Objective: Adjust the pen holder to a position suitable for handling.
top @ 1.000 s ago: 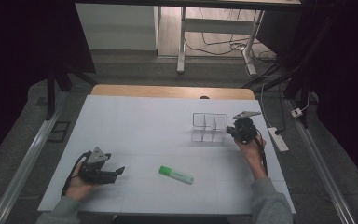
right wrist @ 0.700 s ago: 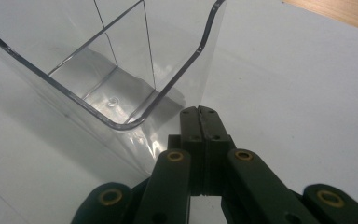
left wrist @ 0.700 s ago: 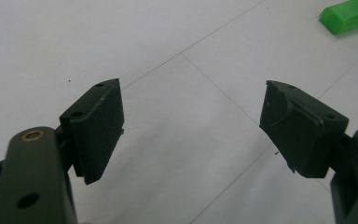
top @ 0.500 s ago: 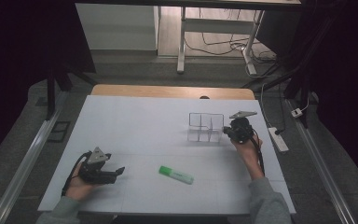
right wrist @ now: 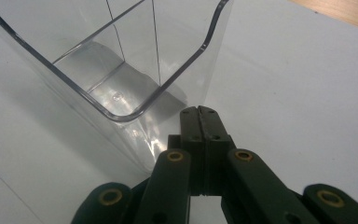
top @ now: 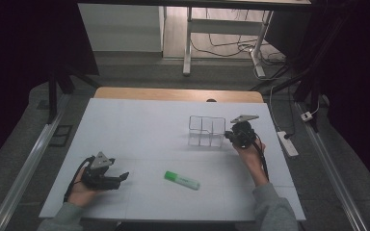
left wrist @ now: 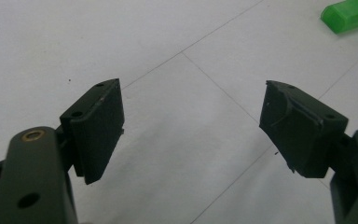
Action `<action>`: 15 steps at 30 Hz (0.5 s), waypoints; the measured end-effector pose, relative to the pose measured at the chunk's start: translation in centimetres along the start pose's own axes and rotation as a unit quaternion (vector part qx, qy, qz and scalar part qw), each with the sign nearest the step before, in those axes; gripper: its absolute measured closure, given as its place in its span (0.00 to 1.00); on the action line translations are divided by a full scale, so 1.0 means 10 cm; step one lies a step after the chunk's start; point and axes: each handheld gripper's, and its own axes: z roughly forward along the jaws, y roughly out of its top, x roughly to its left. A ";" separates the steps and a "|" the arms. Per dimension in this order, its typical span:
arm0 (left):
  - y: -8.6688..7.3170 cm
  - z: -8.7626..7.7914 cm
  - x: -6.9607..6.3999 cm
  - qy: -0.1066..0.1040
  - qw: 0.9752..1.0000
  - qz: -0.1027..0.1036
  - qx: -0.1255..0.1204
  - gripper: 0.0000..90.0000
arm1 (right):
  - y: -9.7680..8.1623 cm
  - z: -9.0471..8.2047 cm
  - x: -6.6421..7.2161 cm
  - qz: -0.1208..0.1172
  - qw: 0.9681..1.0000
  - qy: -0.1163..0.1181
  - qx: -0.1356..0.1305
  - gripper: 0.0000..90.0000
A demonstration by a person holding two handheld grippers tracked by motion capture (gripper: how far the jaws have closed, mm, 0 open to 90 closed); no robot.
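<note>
Currently I am pressing my right gripper [top: 234, 136] against the right-hand wall of the clear organizer [top: 205, 130], which is standing upright on the white table [top: 139, 125] toward its far right part. In the right gripper view the jaws are meeting flat with nothing between them, their tips sitting at the foot of the organizer's near corner [right wrist: 135, 112], touching or just beside the plastic; I cannot tell which. So I am judging this as nudging or bracing the container, not lifting it. My left gripper [top: 118, 179] is resting low at the near left of the table, its jaws spread wide over bare surface in the left gripper view, gripping nothing. The green highlighter [top: 181, 180] is lying flat near the front edge, between my two hands and well apart from the organizer; its tip [left wrist: 349, 15] is showing at the upper right of the left gripper view. The compartments are looking empty. Judgement: positioning the organizer is under way; picking up the highlighter and placing it into a compartment are not yet done.
</note>
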 end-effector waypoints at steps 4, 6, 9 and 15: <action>0.00 0.01 0.00 0.000 1.000 0.001 0.001 0.24 | 0.03 0.03 0.04 -0.004 1.000 -0.001 0.000 1.00; 0.00 0.01 0.00 -0.001 1.000 0.001 0.001 0.24 | 0.04 0.05 0.06 -0.008 1.000 0.000 -0.002 1.00; 0.00 0.00 0.00 0.000 1.000 0.001 0.001 0.24 | 0.05 0.07 0.09 -0.010 1.000 0.000 -0.003 1.00; 0.00 0.01 0.00 0.000 1.000 0.003 0.003 0.24 | 0.08 0.10 0.13 -0.015 1.000 0.003 -0.003 1.00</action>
